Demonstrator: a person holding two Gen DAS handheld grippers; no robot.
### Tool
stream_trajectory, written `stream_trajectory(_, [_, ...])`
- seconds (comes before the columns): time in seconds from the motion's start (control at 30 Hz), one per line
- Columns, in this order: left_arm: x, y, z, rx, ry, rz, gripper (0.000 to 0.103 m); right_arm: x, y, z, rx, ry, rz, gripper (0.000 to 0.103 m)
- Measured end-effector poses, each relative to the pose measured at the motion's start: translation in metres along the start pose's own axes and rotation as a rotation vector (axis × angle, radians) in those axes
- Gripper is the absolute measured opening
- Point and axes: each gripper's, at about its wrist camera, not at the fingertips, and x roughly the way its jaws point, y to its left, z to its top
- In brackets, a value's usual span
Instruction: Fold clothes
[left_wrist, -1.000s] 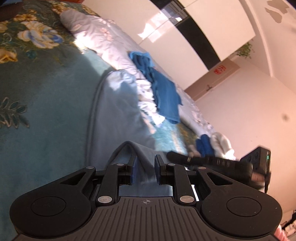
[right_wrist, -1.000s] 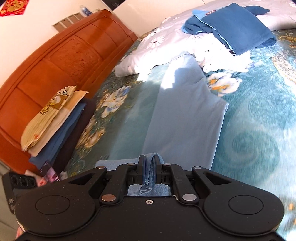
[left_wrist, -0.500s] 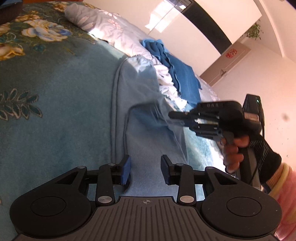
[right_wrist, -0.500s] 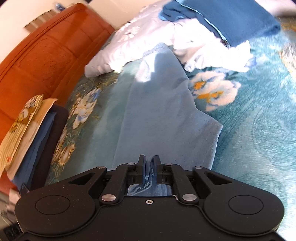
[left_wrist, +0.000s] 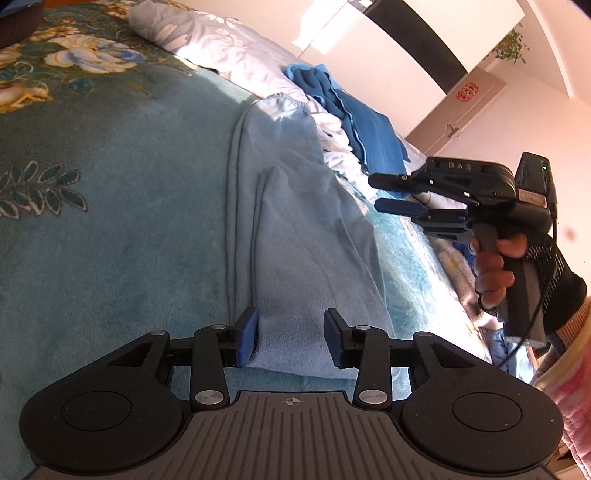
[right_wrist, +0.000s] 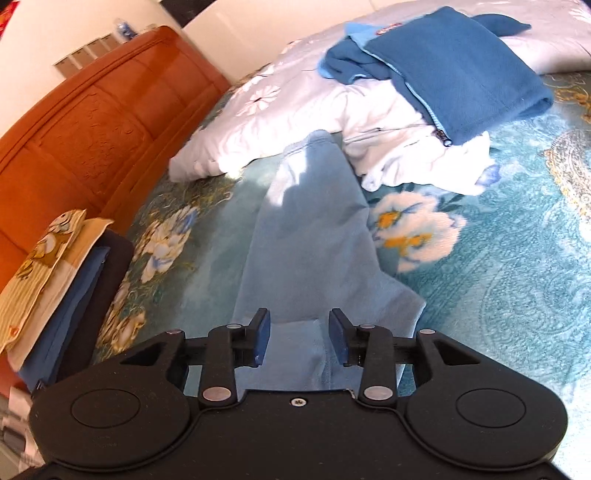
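Light-blue garment (right_wrist: 306, 236) lengthwise toward pillow (right_wrist: 266, 122)

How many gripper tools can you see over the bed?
2. The left gripper is over the near end of the light blue garment; the right gripper hangs above its right edge. Both are opening, gripping nothing.

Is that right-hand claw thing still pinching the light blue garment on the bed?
Apart. In the left wrist view the right gripper hangs in the air beside the light blue garment, its jaws opening with nothing between them.
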Motion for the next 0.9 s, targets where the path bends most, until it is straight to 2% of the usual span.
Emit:
stream_trajectory(0.2, [0.001, 0.001, -0.005, -0.010, 0.019, 0.012, 0.036, 0.014, 0.012, -0.018, -0.108, 0.075, -0.056, 0.038])
stream_trajectory(0.37, [0.000, 0.000, -0.007, 0.006, 0.028, 0.038, 0.036, 0.031, 0.021, -0.027, -0.193, 0.110, -0.117, 0.038])
stream_trajectory(0.47, [-0.007, -0.004, -0.007, 0.025, 0.012, 0.041, 0.037, 0.034, 0.022, -0.028, -0.204, 0.117, -0.127, 0.038])
stream_trajectory(0.67, [-0.026, -0.014, -0.005, 0.091, -0.040, 0.064, 0.047, -0.007, 0.027, -0.034, -0.215, 0.029, -0.071, 0.038])
stream_trajectory(0.77, [-0.027, -0.010, -0.009, 0.072, -0.026, 0.074, 0.050, -0.037, 0.024, -0.054, -0.219, 0.004, -0.053, 0.042])
stream_trajectory(0.9, [-0.026, -0.004, -0.016, 0.019, 0.007, 0.059, 0.050, -0.063, 0.006, -0.093, -0.173, 0.038, -0.081, 0.042])
